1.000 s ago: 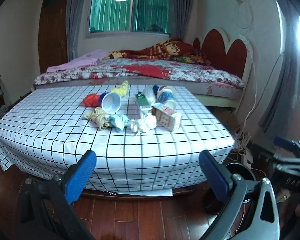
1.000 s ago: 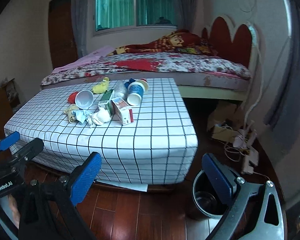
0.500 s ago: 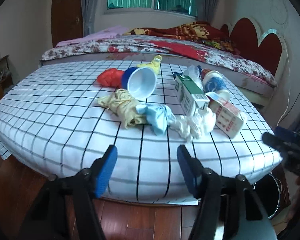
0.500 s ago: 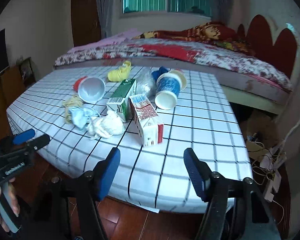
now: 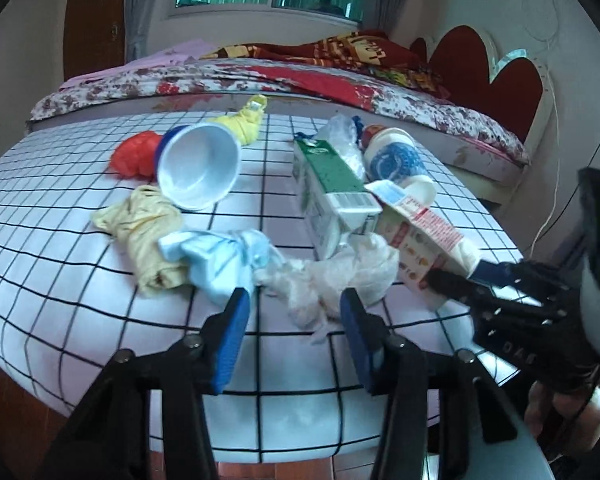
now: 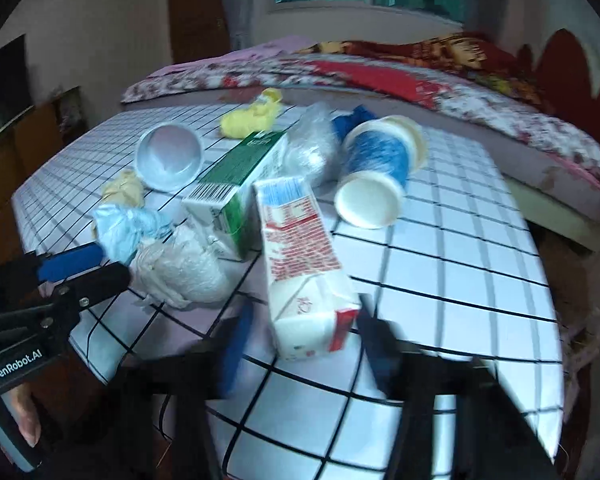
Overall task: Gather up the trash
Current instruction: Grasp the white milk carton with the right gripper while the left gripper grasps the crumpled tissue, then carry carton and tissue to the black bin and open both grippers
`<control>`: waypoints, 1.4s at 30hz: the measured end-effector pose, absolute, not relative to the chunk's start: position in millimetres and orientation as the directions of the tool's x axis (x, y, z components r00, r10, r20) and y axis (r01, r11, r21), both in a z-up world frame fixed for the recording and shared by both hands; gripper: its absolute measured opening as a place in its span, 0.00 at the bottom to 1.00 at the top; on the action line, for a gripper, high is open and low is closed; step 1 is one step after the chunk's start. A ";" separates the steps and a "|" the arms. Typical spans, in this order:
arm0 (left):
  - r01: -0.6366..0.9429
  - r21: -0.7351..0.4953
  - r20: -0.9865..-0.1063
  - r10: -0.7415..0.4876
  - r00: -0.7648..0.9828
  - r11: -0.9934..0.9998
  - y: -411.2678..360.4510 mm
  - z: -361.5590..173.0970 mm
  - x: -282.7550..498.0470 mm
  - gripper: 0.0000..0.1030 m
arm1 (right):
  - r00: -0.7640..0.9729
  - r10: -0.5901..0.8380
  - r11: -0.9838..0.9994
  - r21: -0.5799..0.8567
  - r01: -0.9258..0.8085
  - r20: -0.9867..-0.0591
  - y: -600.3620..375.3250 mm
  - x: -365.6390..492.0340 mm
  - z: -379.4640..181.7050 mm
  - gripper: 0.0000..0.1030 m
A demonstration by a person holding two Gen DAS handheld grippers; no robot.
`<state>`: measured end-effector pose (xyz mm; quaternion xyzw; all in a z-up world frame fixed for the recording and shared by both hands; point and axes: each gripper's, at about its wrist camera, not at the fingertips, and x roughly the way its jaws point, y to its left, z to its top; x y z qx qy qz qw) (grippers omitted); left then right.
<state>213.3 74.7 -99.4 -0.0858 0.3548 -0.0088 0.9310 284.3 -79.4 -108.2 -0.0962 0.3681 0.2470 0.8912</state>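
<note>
Trash lies in a heap on a table with a white checked cloth (image 5: 60, 280). My left gripper (image 5: 296, 320) is at the near edge, its jaws closing. The tail of a crumpled white plastic wad (image 5: 340, 272) lies between its blue fingers (image 5: 232, 336), with a gap on each side. My right gripper (image 6: 306, 340) is blurred and its jaws are closing around the near end of a red and white carton (image 6: 300, 252). The pads do not visibly press on it. Each gripper also shows in the other's view: the right gripper (image 5: 480, 280), the left gripper (image 6: 80, 268).
Also in the heap are a green carton (image 5: 332, 188), a white cup on its side (image 5: 198, 168), a blue and white cup (image 6: 374, 176), a light blue bag (image 5: 216, 256), a beige rag (image 5: 148, 236), a red bag (image 5: 134, 154) and a yellow wad (image 5: 244, 124). A bed (image 5: 300, 80) stands behind the table.
Both grippers have come forward and down from over the floor to the table's near edge. Their jaws have narrowed from wide open. The trash has not moved.
</note>
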 end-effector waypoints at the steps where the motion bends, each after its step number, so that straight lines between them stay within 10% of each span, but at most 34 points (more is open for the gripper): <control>1: -0.036 -0.163 -0.657 -0.082 0.749 0.986 72.2 -99.5 214.0 0.47 | 0.610 0.369 0.862 0.012 -0.507 -0.701 -81.7 283.8 -107.2 0.36; 15: 0.022 -0.095 -0.678 -0.081 0.730 0.995 39.1 -115.5 254.8 0.51 | 0.650 0.329 0.903 0.027 -0.429 -0.685 -119.6 274.0 -105.5 0.37; 22: 0.050 -0.144 -0.664 -0.134 0.735 0.988 42.2 -113.6 255.5 0.20 | 0.665 0.321 0.915 0.040 -0.402 -0.675 -128.6 270.3 -99.6 0.37; 42: 0.255 -0.115 -0.556 -0.275 0.784 0.960 -31.7 -60.4 169.3 0.20 | 0.797 0.134 0.990 0.039 -0.138 -0.589 -250.0 159.2 -56.8 0.37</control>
